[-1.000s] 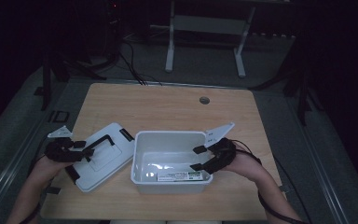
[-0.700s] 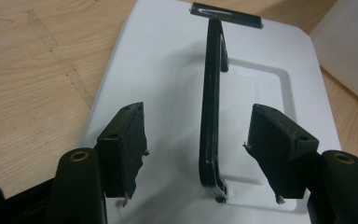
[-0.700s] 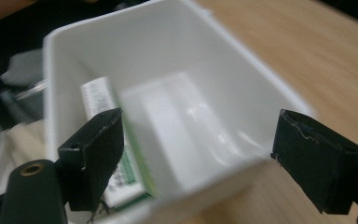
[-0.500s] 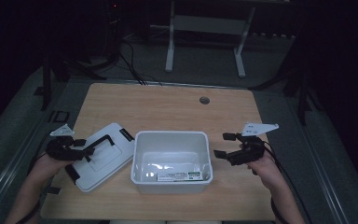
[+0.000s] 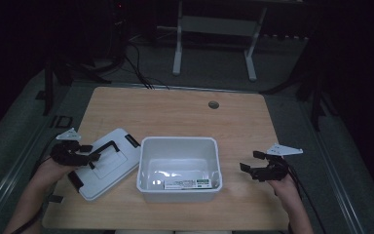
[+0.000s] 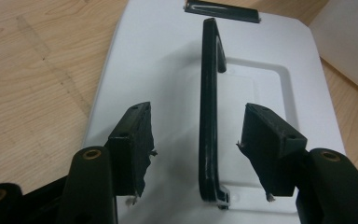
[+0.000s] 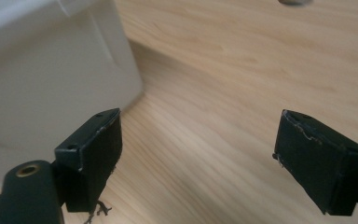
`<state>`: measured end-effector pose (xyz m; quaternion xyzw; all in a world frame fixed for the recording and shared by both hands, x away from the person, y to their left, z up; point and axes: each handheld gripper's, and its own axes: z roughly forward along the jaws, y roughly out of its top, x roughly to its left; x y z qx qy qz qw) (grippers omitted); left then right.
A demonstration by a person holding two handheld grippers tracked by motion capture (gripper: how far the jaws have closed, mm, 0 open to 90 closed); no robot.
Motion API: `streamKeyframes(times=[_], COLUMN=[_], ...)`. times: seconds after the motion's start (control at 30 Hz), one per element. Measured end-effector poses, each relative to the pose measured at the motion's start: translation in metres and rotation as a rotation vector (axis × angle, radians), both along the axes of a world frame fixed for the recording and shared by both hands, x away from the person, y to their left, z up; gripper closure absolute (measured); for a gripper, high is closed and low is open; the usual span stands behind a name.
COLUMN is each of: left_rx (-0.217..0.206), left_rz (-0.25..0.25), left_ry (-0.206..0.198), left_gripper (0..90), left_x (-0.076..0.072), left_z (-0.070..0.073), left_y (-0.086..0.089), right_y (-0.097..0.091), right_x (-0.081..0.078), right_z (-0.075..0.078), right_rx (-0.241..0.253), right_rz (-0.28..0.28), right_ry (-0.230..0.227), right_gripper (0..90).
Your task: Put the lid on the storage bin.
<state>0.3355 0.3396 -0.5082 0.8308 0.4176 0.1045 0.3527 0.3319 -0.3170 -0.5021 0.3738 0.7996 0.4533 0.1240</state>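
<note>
A white open bin (image 5: 179,146) stands mid-table with a flat white-and-green packet (image 5: 187,184) on its floor. Its white lid (image 5: 108,168) lies flat to the left, black handle (image 6: 208,84) up. My left gripper (image 5: 91,157) straddles that handle; in the left gripper view the jaws (image 6: 196,109) have just been closing, the handle is between them, and gaps show on both sides. My right gripper (image 5: 249,162) hovers low over bare table right of the bin. Its jaws (image 7: 200,116) have just opened wide with nothing between them, the bin's wall (image 7: 51,70) to their left.
The wooden table (image 5: 175,112) has a round cable hole (image 5: 214,104) near its far edge. A black latch (image 6: 221,10) sits at the lid's far end. Bare wood lies behind the bin and to its right. A white stand (image 5: 214,29) is on the floor beyond.
The right gripper left the bin's right rim, moved out to the right and lower, and its jaws spread. The left gripper stayed over the lid's handle.
</note>
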Motion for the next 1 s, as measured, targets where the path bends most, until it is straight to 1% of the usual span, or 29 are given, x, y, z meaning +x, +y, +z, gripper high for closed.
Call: streamKeyframes(times=[0.07,0.13,0.17,0.2,0.23,0.27,0.3,0.37,0.4,0.43,0.47,0.5,0.53,0.57,0.6,0.63,0.67,0.7,0.77,0.8,0.87,0.93,1.0], left_rx=[0.004,0.006,0.01,0.013,0.014,0.006,0.006,-0.001,0.001,0.008,0.011,0.019,0.018,0.021,0.027,0.026,0.02,0.024,0.028,0.039,0.024,0.028,0.043], left_rz=[-0.011,-0.023,-0.029,-0.029,-0.033,-0.037,-0.038,-0.048,-0.055,-0.059,-0.066,-0.073,-0.076,-0.084,-0.083,-0.083,-0.093,-0.093,-0.11,-0.112,-0.128,-0.128,-0.13], left_ry=[0.0,0.004,0.007,0.01,0.016,0.017,0.015,0.021,0.02,0.025,0.031,0.026,0.035,0.034,0.03,0.037,0.039,0.036,0.046,0.042,0.04,0.034,0.03], left_gripper=[46.6,50.0,51.4,51.4,51.4,51.5,53.1,56.6,60.0,60.6,63.8,64.7,64.8,68.4,69.0,70.6,74.4,74.6,80.3,81.2,82.0,83.4,83.6], left_x=[0.001,0.003,0.004,0.005,0.007,0.008,0.009,0.011,0.012,0.012,0.013,0.014,0.015,0.016,0.017,0.018,0.018,0.019,0.019,0.019,0.019,0.019,0.019], left_z=[0.001,0.001,0.001,0.0,0.0,0.0,0.0,0.0,0.0,0.0,-0.001,-0.001,-0.001,-0.001,-0.001,-0.001,0.0,0.0,-0.001,-0.001,0.0,0.001,0.002], left_y=[-0.002,-0.003,-0.004,-0.006,-0.007,-0.007,-0.008,-0.01,-0.011,-0.012,-0.013,-0.014,-0.016,-0.016,-0.018,-0.018,-0.018,-0.019,-0.02,-0.02,-0.02,-0.019,-0.019], right_y=[-0.003,-0.006,-0.008,-0.009,-0.01,-0.011,-0.013,-0.015,-0.017,-0.018,-0.019,-0.02,-0.021,-0.022,-0.023,-0.024,-0.025,-0.025,-0.025,-0.025,-0.024,-0.024,-0.023], right_x=[-0.004,-0.009,-0.012,-0.014,-0.017,-0.02,-0.022,-0.027,-0.029,-0.03,-0.031,-0.032,-0.033,-0.034,-0.034,-0.035,-0.035,-0.035,-0.035,-0.035,-0.036,-0.036,-0.036], right_z=[-0.008,-0.015,-0.019,-0.023,-0.026,-0.029,-0.031,-0.036,-0.038,-0.04,-0.042,-0.044,-0.045,-0.045,-0.045,-0.045,-0.045,-0.045,-0.045,-0.046,-0.047,-0.048,-0.049], right_rx=[0.004,0.028,0.037,0.036,0.033,0.035,0.036,0.02,0.018,0.017,0.011,0.002,-0.004,-0.003,0.0,0.006,0.012,0.011,0.004,0.002,-0.011,-0.006,-0.008], right_rz=[-0.014,-0.022,-0.025,-0.026,-0.036,-0.045,-0.052,-0.084,-0.092,-0.098,-0.101,-0.104,-0.11,-0.114,-0.118,-0.125,-0.127,-0.128,-0.135,-0.135,-0.137,-0.136,-0.133], right_ry=[0.01,0.01,0.017,0.02,0.012,0.011,0.015,0.01,0.01,0.013,0.018,0.021,0.027,0.028,0.026,0.025,0.027,0.03,0.032,0.035,0.036,0.043,0.042], right_gripper=[15.0,15.0,15.0,15.0,15.0,15.0,15.0,15.0,15.0,15.0,15.0,15.0,15.0,15.0,15.0,15.0,15.0,15.0,15.0,15.0,15.0,15.0,15.0])
